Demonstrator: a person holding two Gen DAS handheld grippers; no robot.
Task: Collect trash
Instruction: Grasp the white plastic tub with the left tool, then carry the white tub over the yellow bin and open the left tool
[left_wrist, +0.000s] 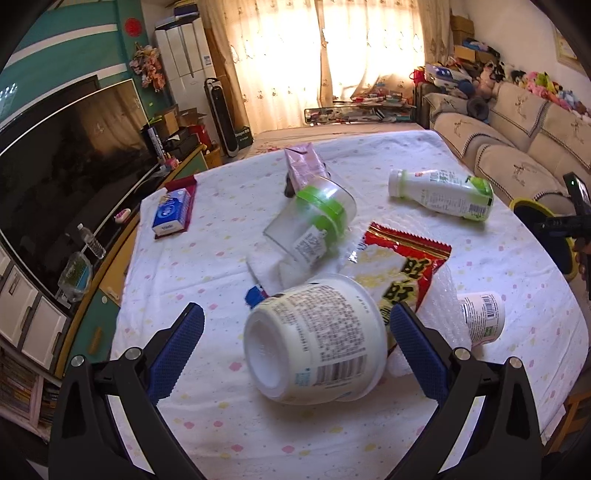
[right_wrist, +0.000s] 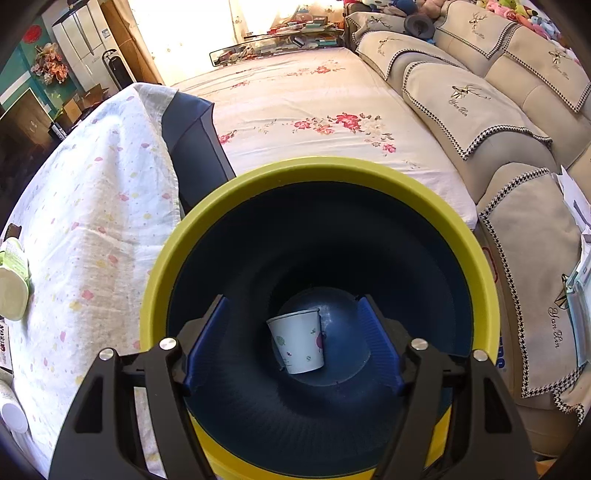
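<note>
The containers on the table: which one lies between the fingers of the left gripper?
The big white tub, tipped on its side with its base toward the camera. The white bottle and the clear cup lie farther away.

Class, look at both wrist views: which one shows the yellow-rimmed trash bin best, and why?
The right wrist view: the trash bin fills the frame from above, showing its whole rim, dark inside and a paper cup at the bottom. The left wrist view catches only a sliver of the bin at the right edge.

Sunlight is pouring through pale curtains (left_wrist: 325, 55) — a beige sofa (left_wrist: 517, 122) is lining one wall, a dark television (left_wrist: 70, 155) facing it.
</note>
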